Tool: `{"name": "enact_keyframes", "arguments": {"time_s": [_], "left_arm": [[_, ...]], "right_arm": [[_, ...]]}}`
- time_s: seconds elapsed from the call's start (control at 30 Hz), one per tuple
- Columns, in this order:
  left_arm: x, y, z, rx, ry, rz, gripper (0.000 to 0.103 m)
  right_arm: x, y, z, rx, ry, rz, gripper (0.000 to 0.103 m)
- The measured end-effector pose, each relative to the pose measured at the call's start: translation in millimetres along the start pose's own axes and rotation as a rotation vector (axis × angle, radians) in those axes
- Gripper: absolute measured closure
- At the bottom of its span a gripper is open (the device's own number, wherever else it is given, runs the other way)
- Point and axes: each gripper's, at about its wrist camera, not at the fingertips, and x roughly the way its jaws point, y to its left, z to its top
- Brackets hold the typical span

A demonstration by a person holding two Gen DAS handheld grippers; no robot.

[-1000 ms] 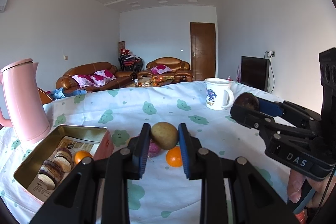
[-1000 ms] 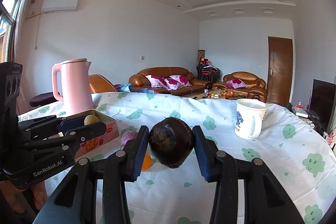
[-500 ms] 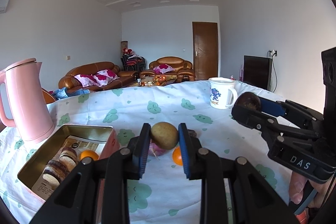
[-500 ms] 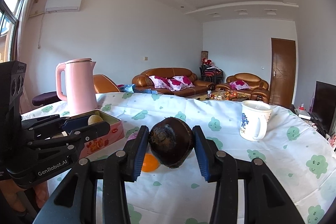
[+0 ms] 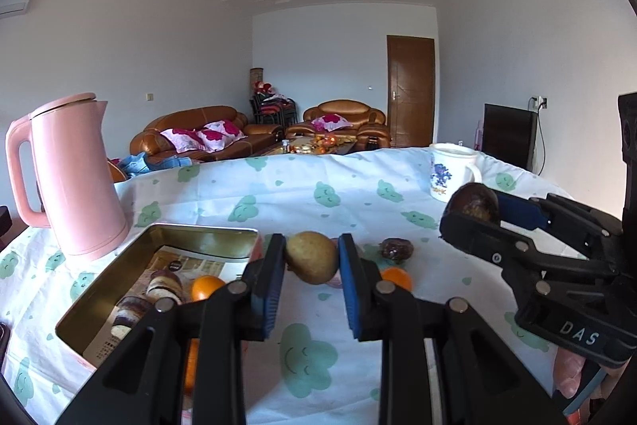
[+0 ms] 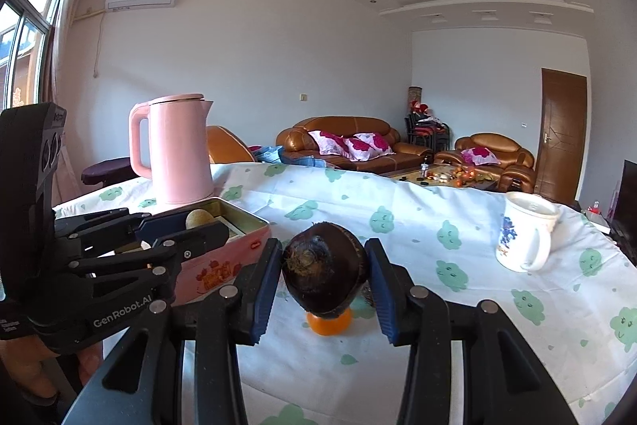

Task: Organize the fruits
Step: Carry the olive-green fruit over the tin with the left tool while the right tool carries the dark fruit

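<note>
Where tablecloth [image 5: 278,194] ends, sofas [image 5: 191,134] line white wall.

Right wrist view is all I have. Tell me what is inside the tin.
Observer: The tin holds an orange beside brown-and-white rolls, all on a printed sheet.
Operator: List the loose fruit on the cloth.
Observer: Past the loose orange, a small dark wrinkled fruit lies on the tablecloth.
Operator: My right gripper has the dark round fruit. Report the left one.
Observer: The left gripper is shut on a tan oval fruit, centred between both fingers.
</note>
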Motion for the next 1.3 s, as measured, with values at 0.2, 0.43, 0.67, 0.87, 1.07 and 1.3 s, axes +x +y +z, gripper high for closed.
{"name": "enact_keyframes", "arguments": {"time_s": [0.2, 0.43, 0.67, 0.87, 1.07, 1.3], "left_arm": [[0, 17, 0, -0.021, 0.003, 0.031, 0.075], [0, 31, -1, -0.028, 0.012, 0.058, 0.075], [3, 46, -1, -0.039, 0.025, 0.084, 0.075], [4, 60, 0, -0.054, 0.034, 0.103, 0.075], [7, 73, -1, -0.064, 0.057, 0.117, 0.075], [8, 84, -1, -0.073, 0.069, 0.130, 0.075]], "right_arm": [[10, 12, 10, -0.018, 0.006, 0.030, 0.058], [21, 24, 17, -0.043, 0.016, 0.060, 0.058], [32, 37, 24, -0.070, 0.022, 0.084, 0.058], [37, 51, 29, -0.095, 0.024, 0.108, 0.058], [41, 59, 37, -0.104, 0.017, 0.122, 0.058], [51, 69, 44, -0.123, 0.020, 0.135, 0.058]]}}
